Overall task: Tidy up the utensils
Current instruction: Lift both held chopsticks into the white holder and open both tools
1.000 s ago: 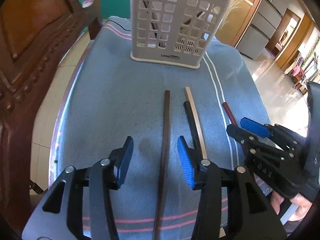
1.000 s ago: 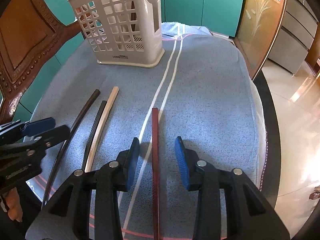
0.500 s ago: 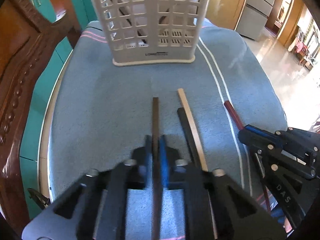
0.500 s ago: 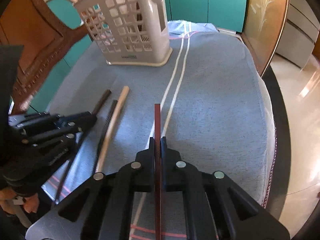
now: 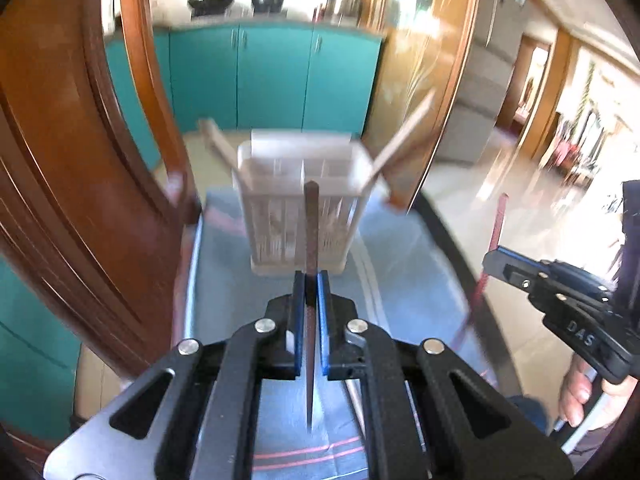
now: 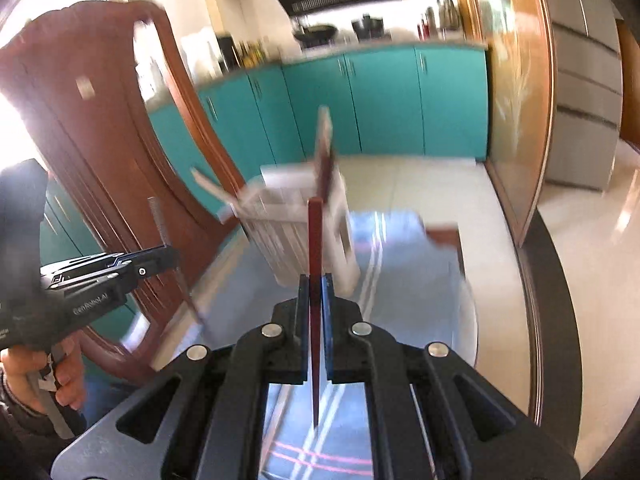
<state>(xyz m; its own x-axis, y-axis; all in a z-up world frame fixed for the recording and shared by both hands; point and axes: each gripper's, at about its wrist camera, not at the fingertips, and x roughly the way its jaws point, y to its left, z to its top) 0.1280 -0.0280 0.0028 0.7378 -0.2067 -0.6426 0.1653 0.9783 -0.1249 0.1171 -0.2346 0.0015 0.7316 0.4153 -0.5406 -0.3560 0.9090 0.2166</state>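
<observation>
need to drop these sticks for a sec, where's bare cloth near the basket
Bare blue cloth lies right of the white stripes, out to the table's edge. The cloth in front of the basket looks bare too, though blurred. The basket already holds sticks; it is crowded.

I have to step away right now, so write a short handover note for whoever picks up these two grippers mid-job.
Left gripper: shut on a dark brown chopstick, lifted off the table.
Right gripper: shut on a red chopstick, also lifted.
White utensil basket: stands on the blue cloth, ahead of both grippers, with a few sticks already leaning out of it.
Done: both chopsticks picked up.
Left: drop both into the basket. Blur hides whether more sticks lie on the cloth, so check.
</observation>
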